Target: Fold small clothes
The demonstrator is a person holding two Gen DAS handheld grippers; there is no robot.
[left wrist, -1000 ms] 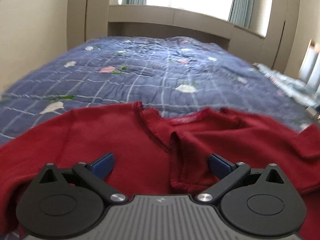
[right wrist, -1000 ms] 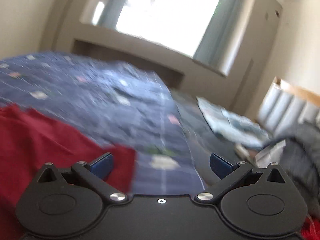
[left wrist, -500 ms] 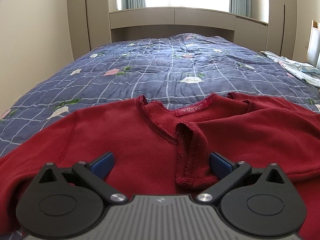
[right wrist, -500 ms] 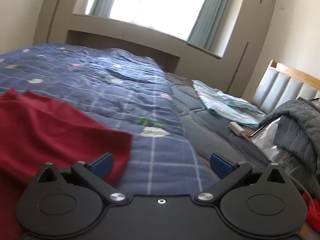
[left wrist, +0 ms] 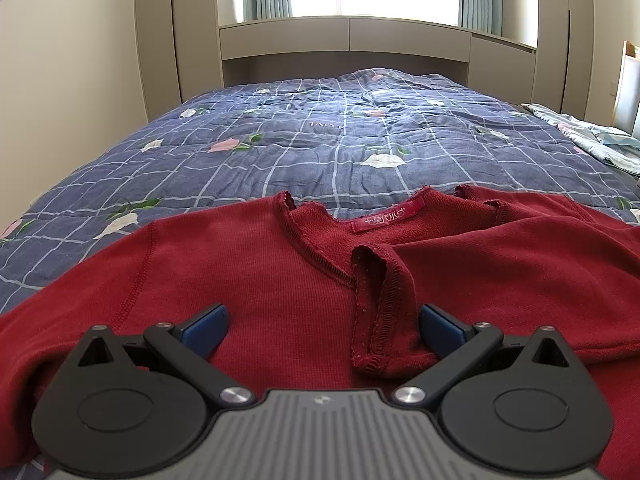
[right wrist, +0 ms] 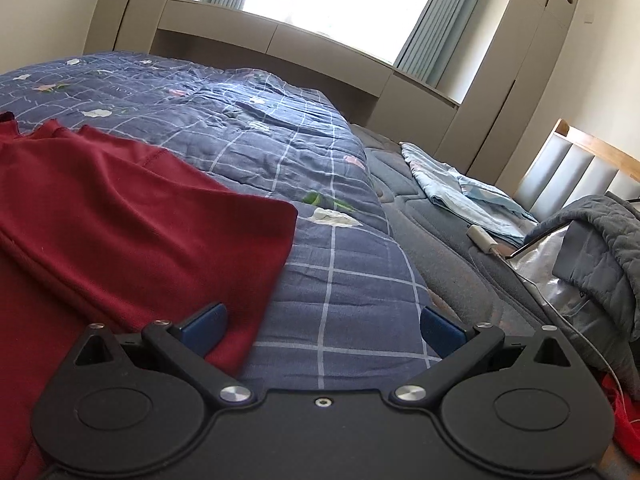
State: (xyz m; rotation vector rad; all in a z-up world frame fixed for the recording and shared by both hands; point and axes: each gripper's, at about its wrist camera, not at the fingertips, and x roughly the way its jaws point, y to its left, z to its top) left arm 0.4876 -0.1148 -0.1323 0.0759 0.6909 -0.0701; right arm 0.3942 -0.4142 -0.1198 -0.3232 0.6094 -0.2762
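Observation:
A dark red sweatshirt (left wrist: 248,280) lies on the blue checked quilt (left wrist: 340,136), neck opening away from me, label showing. One sleeve is folded across the chest, its cuff (left wrist: 380,320) lying between my left fingers. My left gripper (left wrist: 324,326) is open and empty just above the chest. In the right wrist view the sweatshirt's right folded edge (right wrist: 132,232) lies at the left. My right gripper (right wrist: 324,326) is open and empty, its left fingertip (right wrist: 204,326) over the red cloth, its right fingertip over the quilt (right wrist: 340,276).
The bed runs to built-in cabinets under a window (left wrist: 344,36). To the right lie a light blue folded cloth (right wrist: 460,184), a grey padded jacket (right wrist: 600,232), a cable and a headboard (right wrist: 580,164). A wall stands at the left.
Both grippers have steadied and tilted; the views were blurred a second ago and are sharp now. The right gripper has come closer over the sweatshirt's right edge. Both stay open.

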